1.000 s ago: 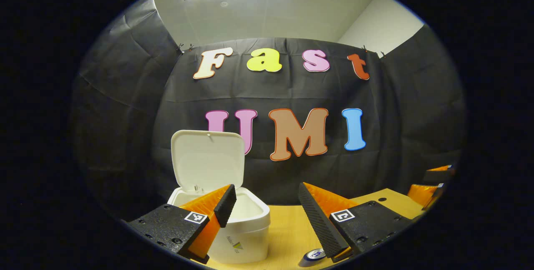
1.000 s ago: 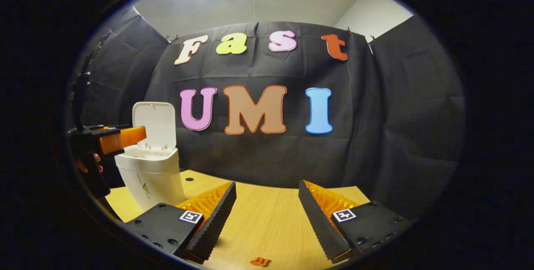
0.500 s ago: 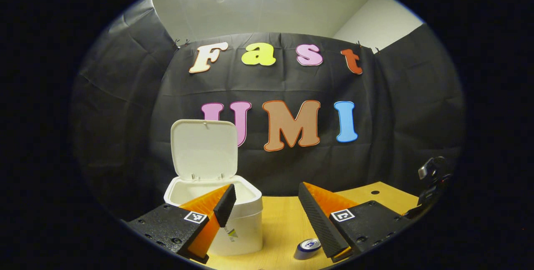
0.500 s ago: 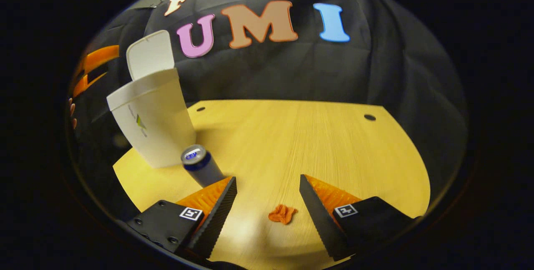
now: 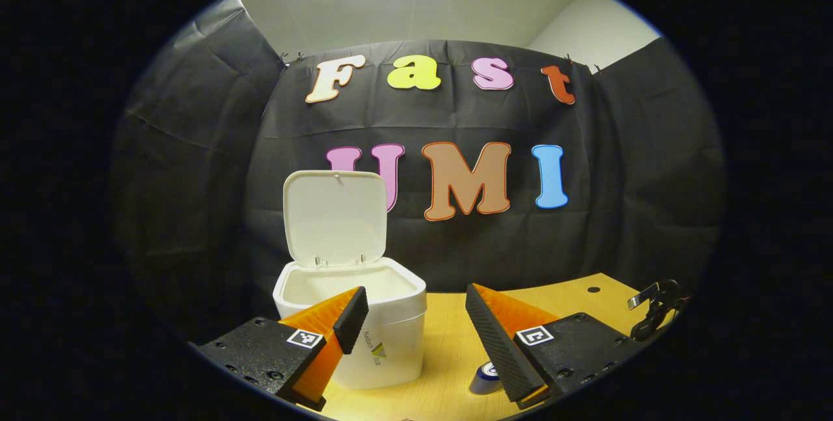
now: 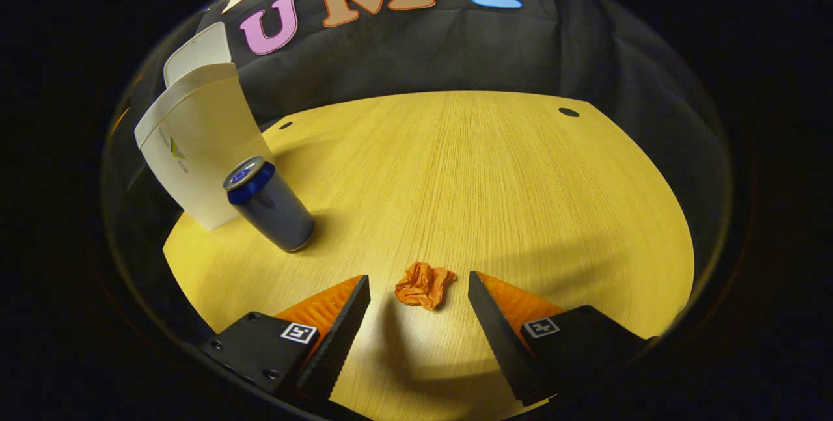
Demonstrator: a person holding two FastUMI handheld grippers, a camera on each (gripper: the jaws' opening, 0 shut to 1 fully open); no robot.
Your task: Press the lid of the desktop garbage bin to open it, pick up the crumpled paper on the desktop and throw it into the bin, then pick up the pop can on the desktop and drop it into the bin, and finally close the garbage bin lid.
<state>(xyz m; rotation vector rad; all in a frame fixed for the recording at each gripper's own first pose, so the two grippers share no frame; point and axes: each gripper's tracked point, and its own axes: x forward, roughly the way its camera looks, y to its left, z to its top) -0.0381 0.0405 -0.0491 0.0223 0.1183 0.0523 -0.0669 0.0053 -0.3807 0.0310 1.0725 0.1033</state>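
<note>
The white garbage bin (image 5: pixel 371 336) stands on the wooden desk with its lid (image 5: pixel 336 216) swung up and open. My left gripper (image 5: pixel 416 307) is open, level with the bin's rim and just right of it, holding nothing. A pop can (image 5: pixel 485 379) peeks out behind its right finger. In the right gripper view the bin (image 6: pixel 195 148) stands at the far left with the blue-topped can (image 6: pixel 270 203) upright beside it. A crumpled orange paper (image 6: pixel 424 284) lies on the desk between the fingertips of my open right gripper (image 6: pixel 418 287), which tilts down over it without touching.
The wooden desk (image 6: pixel 488 180) has two small round holes near its back edge, one at the left (image 6: pixel 285 125) and one at the right (image 6: pixel 568 112). A black cable with a metal clip (image 5: pixel 654 307) shows at the desk's right edge in the left gripper view.
My right gripper has pitched down and moved forward, so the crumpled paper now lies between its fingertips. The left gripper has drifted slightly; the bin looks a little nearer and further right.
</note>
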